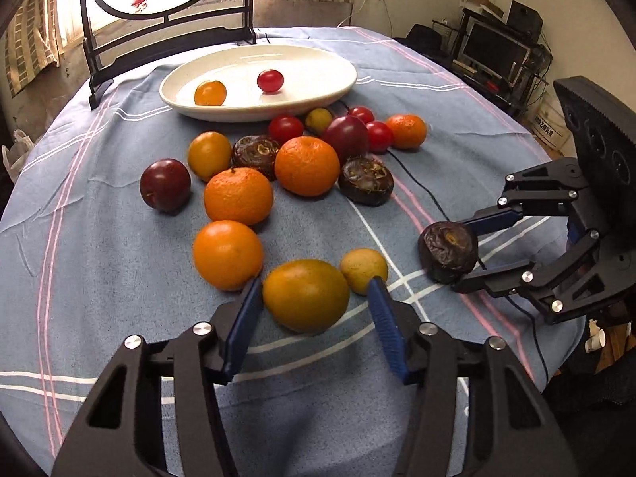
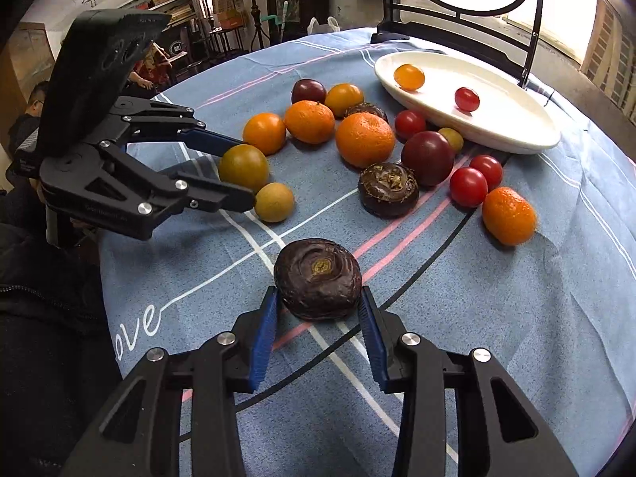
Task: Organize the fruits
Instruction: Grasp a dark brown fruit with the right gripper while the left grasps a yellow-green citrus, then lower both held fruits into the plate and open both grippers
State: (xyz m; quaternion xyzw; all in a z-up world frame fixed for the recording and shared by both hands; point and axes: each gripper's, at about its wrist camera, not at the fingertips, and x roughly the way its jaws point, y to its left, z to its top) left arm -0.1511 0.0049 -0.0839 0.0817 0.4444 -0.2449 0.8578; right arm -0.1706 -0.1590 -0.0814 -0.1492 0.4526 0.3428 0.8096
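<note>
My left gripper (image 1: 315, 284) is shut on a greenish-orange citrus (image 1: 306, 296) that rests on the blue cloth, one blue pad on each side of it; the right wrist view shows that gripper (image 2: 244, 171) from the side. On the right, my right gripper (image 2: 317, 296) is shut on a dark, wrinkled water chestnut (image 2: 318, 278), which also rests on the cloth. The left wrist view shows this gripper (image 1: 463, 256) clamped on it. A white oval plate (image 1: 342, 83) at the back holds a small orange fruit (image 1: 210, 92) and a cherry tomato (image 1: 270, 80).
Several tangerines, dark plums, cherry tomatoes, two more water chestnuts and small yellow fruits lie loose between the grippers and the plate. A small yellow fruit (image 1: 363, 270) sits right behind the held citrus. A black wooden stand (image 1: 167, 20) rises behind the plate. People sit beyond the table's left edge.
</note>
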